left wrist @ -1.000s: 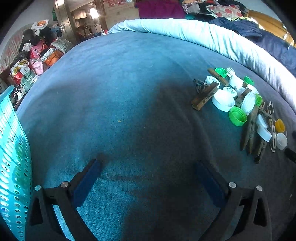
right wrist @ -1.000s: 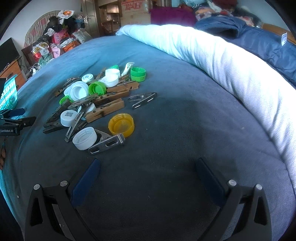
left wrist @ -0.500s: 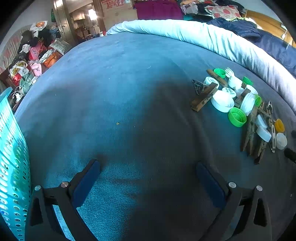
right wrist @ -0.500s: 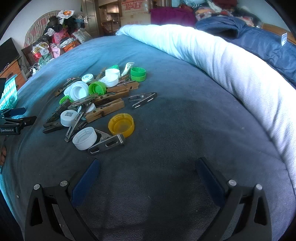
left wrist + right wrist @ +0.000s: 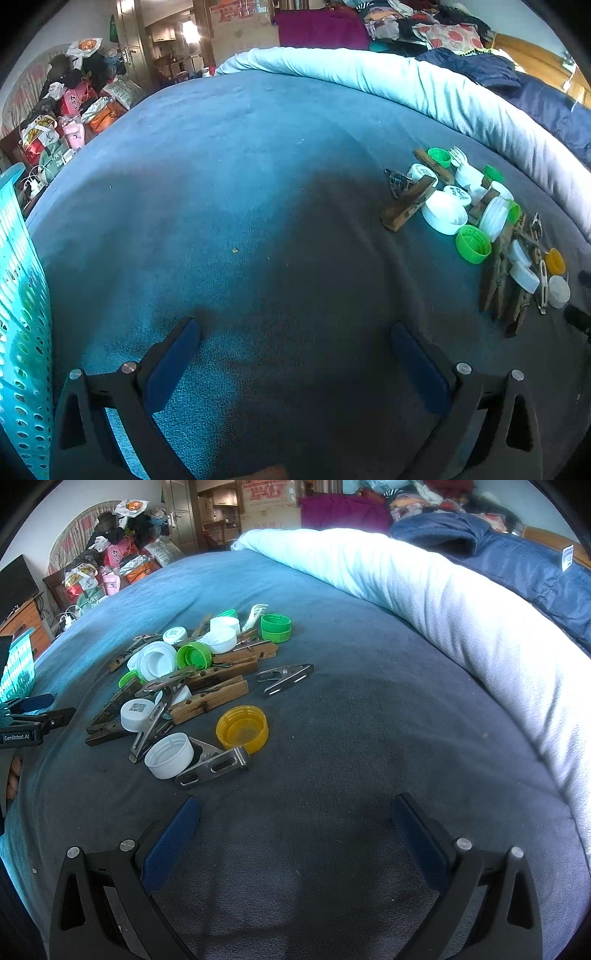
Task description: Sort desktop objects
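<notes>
Both claws hang over a bed covered in blue-grey fabric, each spread wide and holding nothing. The right claw sits just short of a heap of bottle caps and clothespins. Nearest it lies a white cap touching a metal clip, with a yellow cap just beside them. Behind the yellow cap lie wooden clothespins, a second metal clip, green caps and more white ones. The left claw hovers over bare fabric, well apart from the heap, with a turquoise perforated basket at its left edge.
</notes>
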Motion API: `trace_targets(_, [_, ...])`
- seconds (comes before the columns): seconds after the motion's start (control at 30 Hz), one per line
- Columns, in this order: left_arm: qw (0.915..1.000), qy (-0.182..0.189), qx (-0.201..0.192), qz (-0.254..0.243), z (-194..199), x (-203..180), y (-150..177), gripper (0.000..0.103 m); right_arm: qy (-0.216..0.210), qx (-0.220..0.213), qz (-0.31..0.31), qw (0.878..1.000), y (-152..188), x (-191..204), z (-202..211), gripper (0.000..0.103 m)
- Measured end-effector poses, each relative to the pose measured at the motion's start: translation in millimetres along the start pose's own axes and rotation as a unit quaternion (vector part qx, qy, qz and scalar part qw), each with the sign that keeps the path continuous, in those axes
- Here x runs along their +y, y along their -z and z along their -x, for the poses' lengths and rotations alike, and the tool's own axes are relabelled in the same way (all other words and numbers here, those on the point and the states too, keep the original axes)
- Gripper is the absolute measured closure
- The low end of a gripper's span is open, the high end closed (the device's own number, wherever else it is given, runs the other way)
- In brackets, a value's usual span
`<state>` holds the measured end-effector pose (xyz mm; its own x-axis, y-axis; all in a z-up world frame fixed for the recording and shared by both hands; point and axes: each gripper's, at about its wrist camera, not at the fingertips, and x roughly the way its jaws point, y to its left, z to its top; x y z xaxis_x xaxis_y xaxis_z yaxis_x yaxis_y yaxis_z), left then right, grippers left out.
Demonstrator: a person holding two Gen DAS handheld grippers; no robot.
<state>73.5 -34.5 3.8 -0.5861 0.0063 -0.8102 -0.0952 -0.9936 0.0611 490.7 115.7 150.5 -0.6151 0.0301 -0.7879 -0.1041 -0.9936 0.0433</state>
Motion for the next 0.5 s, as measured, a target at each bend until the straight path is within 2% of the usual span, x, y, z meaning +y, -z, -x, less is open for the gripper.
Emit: trace_targets(0.5, [1.0,-0.002,0.0,-0.001,-0.7,-2.5,-2.0,0.0,0.0,0.0,0.0,1.0,0.4,0.3,0.2,0.0])
